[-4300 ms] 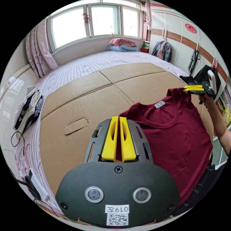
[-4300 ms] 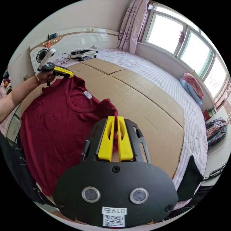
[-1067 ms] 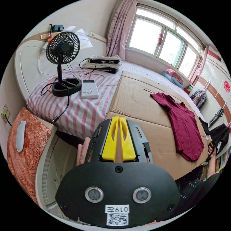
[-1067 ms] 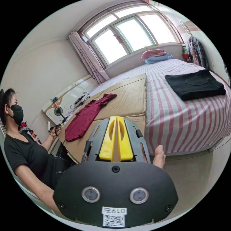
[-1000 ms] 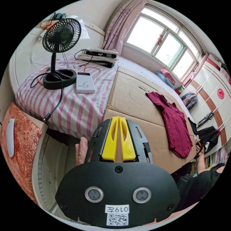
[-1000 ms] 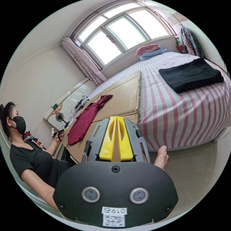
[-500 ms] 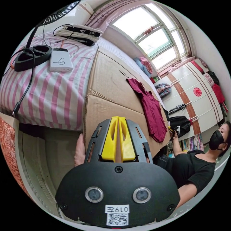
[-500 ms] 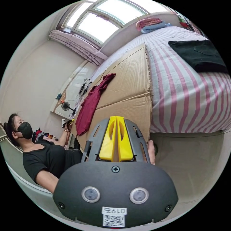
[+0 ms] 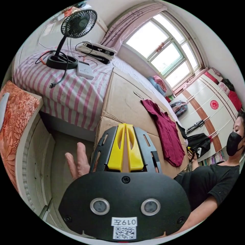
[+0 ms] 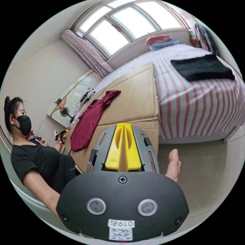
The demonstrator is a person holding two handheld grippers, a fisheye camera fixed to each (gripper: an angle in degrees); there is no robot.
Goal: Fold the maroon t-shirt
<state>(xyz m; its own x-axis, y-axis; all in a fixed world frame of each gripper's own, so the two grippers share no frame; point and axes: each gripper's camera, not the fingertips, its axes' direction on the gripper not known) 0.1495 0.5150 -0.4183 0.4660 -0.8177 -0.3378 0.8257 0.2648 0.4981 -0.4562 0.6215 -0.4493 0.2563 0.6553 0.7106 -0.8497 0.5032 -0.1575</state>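
Note:
The maroon t-shirt [image 9: 166, 130] lies spread lengthwise on the brown cardboard [image 9: 122, 99] that covers the bed, hem toward the person. In the right gripper view the same t-shirt [image 10: 89, 120] lies on the cardboard [image 10: 135, 99], well away from the jaws. My left gripper [image 9: 125, 125] is shut with nothing in it, off the bed's side near the cardboard's corner. My right gripper [image 10: 123, 124] is shut and empty too, off the opposite side. Fingers [image 9: 77, 160] and a thumb [image 10: 173, 163] stick out beside the gripper bodies.
A black fan [image 9: 76, 24], a white box [image 9: 85, 70] and a stack of folded clothes [image 9: 98, 51] sit on the striped sheet. A folded black garment [image 10: 201, 67] lies on the bed. An orange floral surface [image 9: 15, 114] stands beside it. The person [image 10: 33, 158] sits at the bed's edge.
4.3 s ago both grippers held the t-shirt up by its shoulders; now it lies let go on the cardboard and both grippers are out to the sides. Both views have tilted over the last second.

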